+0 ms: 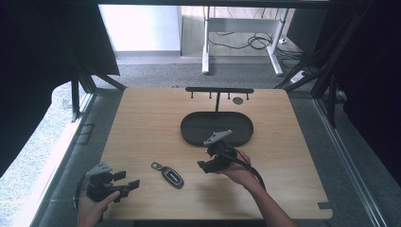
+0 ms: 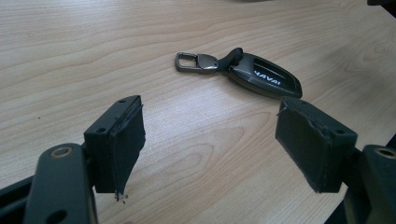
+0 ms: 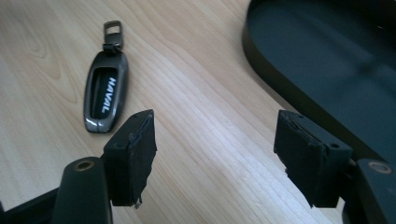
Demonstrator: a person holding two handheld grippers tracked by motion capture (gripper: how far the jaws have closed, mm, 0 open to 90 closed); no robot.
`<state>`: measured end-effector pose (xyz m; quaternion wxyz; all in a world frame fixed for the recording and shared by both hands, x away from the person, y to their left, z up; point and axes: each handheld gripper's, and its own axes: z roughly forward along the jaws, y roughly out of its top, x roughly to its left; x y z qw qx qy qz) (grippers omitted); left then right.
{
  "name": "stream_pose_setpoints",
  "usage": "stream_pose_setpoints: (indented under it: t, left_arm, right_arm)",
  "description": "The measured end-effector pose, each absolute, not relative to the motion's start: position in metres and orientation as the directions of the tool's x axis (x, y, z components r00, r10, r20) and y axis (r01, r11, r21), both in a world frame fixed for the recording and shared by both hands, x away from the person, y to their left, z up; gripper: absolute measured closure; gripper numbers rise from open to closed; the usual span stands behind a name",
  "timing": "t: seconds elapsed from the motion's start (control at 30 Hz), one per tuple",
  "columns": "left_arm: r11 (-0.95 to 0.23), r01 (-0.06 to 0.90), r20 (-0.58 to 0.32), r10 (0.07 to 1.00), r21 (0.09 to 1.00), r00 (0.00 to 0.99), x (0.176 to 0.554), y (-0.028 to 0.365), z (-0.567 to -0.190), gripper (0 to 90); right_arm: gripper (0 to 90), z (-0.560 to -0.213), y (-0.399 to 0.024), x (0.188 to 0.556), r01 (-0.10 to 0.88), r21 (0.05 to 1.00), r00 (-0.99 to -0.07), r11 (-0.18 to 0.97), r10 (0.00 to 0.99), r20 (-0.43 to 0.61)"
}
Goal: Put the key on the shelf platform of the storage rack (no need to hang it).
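Table (image 1: 142, 123) is light wood, with a dark oval tray (image 1: 194, 137) past centre and a small hook rack (image 1: 219, 90) standing behind it. Tray looks empty and the rack hooks look bare from the high view, apart from one small round thing near the rack's right end that I can't identify.

Right gripper (image 1: 204, 166) sits just in front of the tray, pointing toward the key fob (image 1: 172, 176). Jaws are spread with nothing between them; in the right gripper view, its gripper (image 3: 215, 156) frames bare wood, the fob (image 3: 105, 95) lies ahead and to the left of the left pad, and the tray's rim (image 3: 261, 70) runs along the right.

Left gripper (image 1: 126, 180) is at the near left edge of the table, jaws also spread and empty. In the left gripper view, its gripper (image 2: 209, 140) has the fob (image 2: 261, 77) lying flat just beyond the right pad, metal clip (image 2: 191, 62) pointing away from the body.

Fob lies on the wood between the two grippers, near the front, apart from both, well clear of the tray.

My read: approach phase of a pick, nothing grasped yet. Right gripper seems the closer candidate. Next move calls for centring the jaws over the fob's narrow width, coming down flat to the table and then closing. It's low and slick, so a shallow or skewed bite could make it slide or pop out.
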<state>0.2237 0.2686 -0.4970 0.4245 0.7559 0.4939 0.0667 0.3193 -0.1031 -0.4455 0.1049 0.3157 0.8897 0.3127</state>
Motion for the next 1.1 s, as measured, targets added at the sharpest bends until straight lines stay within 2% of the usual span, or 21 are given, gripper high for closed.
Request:
stream_pose_setpoints:
  t: [0.83,1.1]
  left_arm:
    - [-0.151,0.691,-0.321,0.803,0.707,0.503,0.223,0.270,-0.496,24.4]
    - [-0.150,0.693,-0.324,0.801,0.706,0.504,0.224,0.270,-0.497,24.5]
  right_arm:
    - [30.6,-0.449,-0.052,0.322,0.448,0.581,-0.833,0.680,0.553,-0.005]
    - [31.8,-0.456,-0.030,0.321,0.441,0.540,-0.852,0.717,0.523,0.001]
